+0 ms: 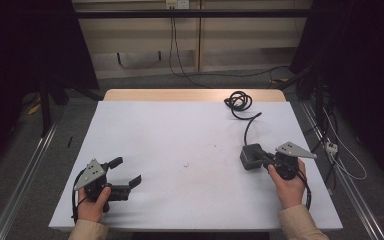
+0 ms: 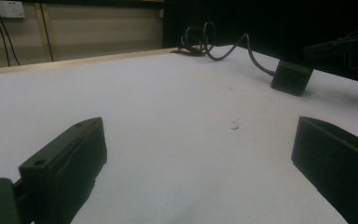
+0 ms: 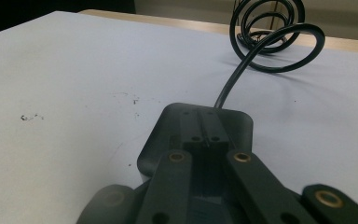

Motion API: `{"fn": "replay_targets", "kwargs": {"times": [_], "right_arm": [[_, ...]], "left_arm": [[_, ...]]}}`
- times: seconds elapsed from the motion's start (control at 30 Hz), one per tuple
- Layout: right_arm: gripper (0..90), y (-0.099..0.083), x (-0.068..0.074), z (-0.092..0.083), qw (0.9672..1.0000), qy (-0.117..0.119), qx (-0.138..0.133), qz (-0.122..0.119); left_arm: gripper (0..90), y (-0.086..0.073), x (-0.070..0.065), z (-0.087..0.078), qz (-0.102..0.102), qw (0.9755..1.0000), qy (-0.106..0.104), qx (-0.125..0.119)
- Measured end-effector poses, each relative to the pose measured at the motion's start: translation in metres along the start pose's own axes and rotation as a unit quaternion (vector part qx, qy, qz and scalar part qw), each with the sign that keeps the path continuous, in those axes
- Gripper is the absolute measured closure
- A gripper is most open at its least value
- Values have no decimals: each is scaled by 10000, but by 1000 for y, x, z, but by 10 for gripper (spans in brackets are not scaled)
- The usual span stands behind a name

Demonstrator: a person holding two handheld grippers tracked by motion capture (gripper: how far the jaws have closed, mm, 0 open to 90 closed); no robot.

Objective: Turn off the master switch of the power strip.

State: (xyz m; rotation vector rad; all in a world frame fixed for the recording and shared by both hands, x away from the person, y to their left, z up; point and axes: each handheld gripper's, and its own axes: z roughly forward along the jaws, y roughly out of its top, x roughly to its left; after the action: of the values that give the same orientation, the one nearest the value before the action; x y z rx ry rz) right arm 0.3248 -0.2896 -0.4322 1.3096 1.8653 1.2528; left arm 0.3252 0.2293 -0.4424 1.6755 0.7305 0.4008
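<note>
A black power adapter lies right of centre on the white table. Its black cable runs back to a coil near the far edge. My right gripper is shut, its jaws together and lying over the top of the adapter, tips pointing along the cable toward the coil. My left gripper rests open at the front left with nothing between its jaws. In its own view the left gripper faces bare table, with the adapter and the right gripper far off.
Small dark specks mark the table's middle. A wooden strip edges the far side. Metal rails run along both sides on the floor, with loose cables at the right. Wall sockets sit on the back wall.
</note>
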Motion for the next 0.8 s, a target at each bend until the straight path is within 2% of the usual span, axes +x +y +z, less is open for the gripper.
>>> {"fn": "replay_targets", "kwargs": {"times": [0.3, 0.5, 0.8], "right_arm": [[900, -1, 1, 1, 10000, -12, 53, -33], [900, -1, 3, 2, 9998, -71, 29, -158], [900, -1, 3, 2, 9999, -74, 30, -132]], "left_arm": [[30, 0, 0, -1, 12, 10000, 8, 4], [30, 0, 0, 0, 10, 10000, 10, 11], [30, 0, 0, 0, 12, 10000, 16, 2]]}}
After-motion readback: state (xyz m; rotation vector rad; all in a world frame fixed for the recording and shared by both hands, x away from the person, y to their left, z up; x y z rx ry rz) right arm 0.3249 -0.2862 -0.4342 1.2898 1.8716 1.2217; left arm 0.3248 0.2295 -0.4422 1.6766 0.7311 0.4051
